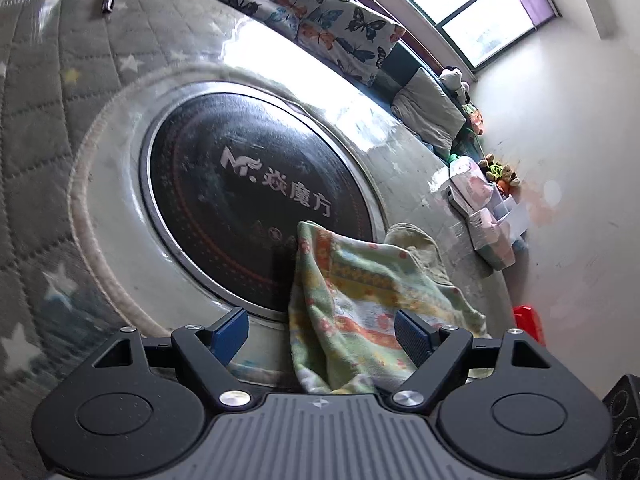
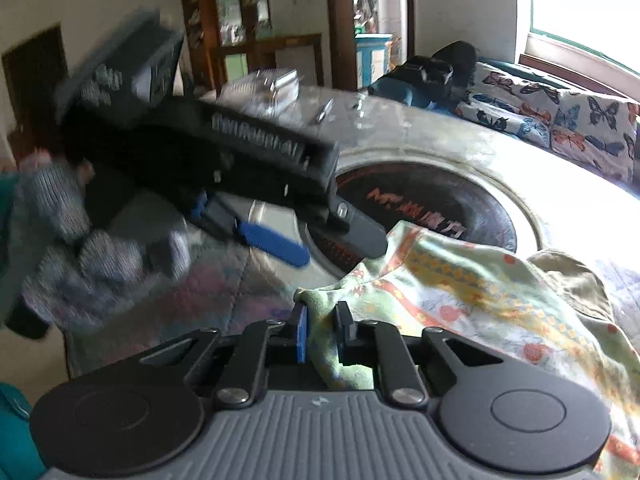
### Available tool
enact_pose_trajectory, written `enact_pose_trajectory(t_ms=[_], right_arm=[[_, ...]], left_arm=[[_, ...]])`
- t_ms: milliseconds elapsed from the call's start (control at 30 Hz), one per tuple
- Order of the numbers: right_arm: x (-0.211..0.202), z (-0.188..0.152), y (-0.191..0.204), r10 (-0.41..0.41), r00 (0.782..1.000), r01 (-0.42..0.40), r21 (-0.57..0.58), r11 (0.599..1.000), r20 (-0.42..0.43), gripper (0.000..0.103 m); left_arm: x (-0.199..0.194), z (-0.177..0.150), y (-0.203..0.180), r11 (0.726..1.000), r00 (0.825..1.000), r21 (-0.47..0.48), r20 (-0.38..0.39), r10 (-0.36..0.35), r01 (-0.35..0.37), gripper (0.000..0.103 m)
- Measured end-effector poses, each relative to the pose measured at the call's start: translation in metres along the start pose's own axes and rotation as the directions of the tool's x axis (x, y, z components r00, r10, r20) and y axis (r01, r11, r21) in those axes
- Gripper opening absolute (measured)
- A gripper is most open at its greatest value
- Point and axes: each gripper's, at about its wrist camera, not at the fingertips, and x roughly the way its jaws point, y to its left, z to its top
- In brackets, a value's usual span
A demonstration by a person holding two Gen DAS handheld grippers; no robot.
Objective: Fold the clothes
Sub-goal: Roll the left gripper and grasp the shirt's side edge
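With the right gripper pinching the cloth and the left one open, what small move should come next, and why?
Probably close the left gripper on the green floral patterned cloth. Its jaws stand wide open with the fabric bunched between them, while the right gripper is shut on a cloth edge. With both ends held, the cloth could be lifted and spread over the round black hotplate for folding.

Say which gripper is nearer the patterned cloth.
Right. The right gripper is shut on the patterned cloth; the left gripper is open around it.
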Motion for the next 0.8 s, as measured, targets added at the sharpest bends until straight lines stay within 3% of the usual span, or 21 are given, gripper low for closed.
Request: enact_pose_trajectory(t_ms=[233,300,467,567,733,800], right_arm=[[-0.037,0.001,-0.013,0.004,0.997,-0.008,0.057,0.998,0.076,0.011],[-0.042,-0.002,-0.014,0.007,0.996,-0.013,0.067,0.998,0.084,0.011],[-0.047,-0.011,-0.014,0.018,0.995,-0.026,0.079,0.997,0.098,0.011],[-0.048,-0.015,-0.018,0.030,0.994,-0.039,0.091,0.995,0.104,0.016],[-0.062,-0.024,-0.029,-0.009,0.992,-0.006,0.121,0.993,0.122,0.027],[-0.070,-0.031,-0.039,-0.055,0.991,0.036,0.153,0.988,0.124,0.037]], left_arm=[[0.020,0.003,-0.013,0.996,0.997,-0.062,-0.038,-0.062,0.060,0.081],[0.028,0.004,-0.016,0.994,0.996,-0.077,-0.044,-0.076,0.073,0.075],[0.040,0.003,-0.016,0.990,0.994,-0.112,-0.057,-0.095,0.089,0.037],[0.045,0.001,-0.014,0.987,0.993,-0.134,-0.063,-0.100,0.091,0.021],[0.044,0.001,-0.010,0.987,0.994,-0.136,-0.064,-0.092,0.083,0.019],[0.044,0.001,-0.011,0.988,0.994,-0.131,-0.065,-0.087,0.078,0.017]])
